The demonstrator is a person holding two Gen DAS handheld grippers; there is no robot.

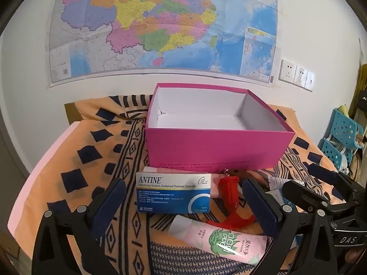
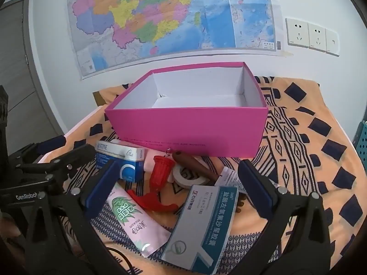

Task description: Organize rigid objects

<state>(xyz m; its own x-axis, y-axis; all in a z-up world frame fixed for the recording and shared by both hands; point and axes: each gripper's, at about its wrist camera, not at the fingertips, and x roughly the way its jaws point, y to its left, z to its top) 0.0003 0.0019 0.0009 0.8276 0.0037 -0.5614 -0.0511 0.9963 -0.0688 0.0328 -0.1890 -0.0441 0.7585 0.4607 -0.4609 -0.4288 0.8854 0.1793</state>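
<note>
Lay just ahead of the wide-open left gripper (image 1: pixel 183 208): ANTINE box (image 1: pixel 173 192), long axis crosswise, nearer than right gripper (image 2: pixel 176 192), equally wide.

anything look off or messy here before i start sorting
Yes. The pink box sits empty while everything is heaped in front of it: the red sprayer head lies tipped on its side, and the teal medicine box lies askew, overlapping the pink tube. No spills or damage visible.

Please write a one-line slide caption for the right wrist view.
Open right gripper above medicine boxes, pink tube and red nozzle, before an empty pink box.
</note>
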